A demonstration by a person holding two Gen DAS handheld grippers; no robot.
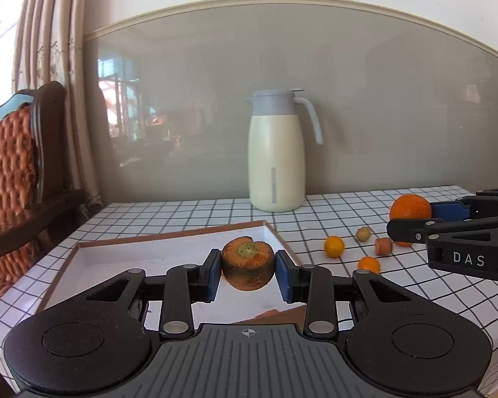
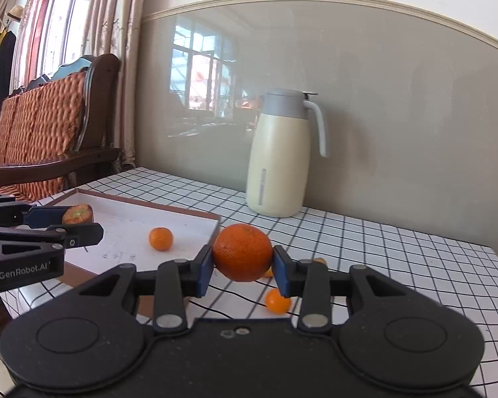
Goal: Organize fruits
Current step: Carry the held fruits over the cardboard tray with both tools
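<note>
In the left wrist view my left gripper (image 1: 248, 275) is shut on a stubby orange carrot end (image 1: 247, 253) with a green stem scar, and holds it above the white tray (image 1: 169, 236). My right gripper (image 2: 243, 273) is shut on a large orange (image 2: 242, 248) beside the tray's right corner (image 2: 212, 222). One small tangerine (image 2: 161, 238) lies inside the tray. On the cloth lie two small tangerines (image 1: 334, 246) (image 1: 369, 264), a greenish round fruit (image 1: 363, 233) and a short carrot piece (image 1: 383, 246). The right gripper (image 1: 411, 219) shows in the left wrist view with its orange (image 1: 410, 206).
A cream thermos jug (image 1: 275, 162) with a grey lid stands at the back by the wall. The checked tablecloth (image 2: 398, 265) covers the table, and its right edge is close. A wooden chair (image 1: 20, 165) with an orange cushion stands to the left, with curtains behind it.
</note>
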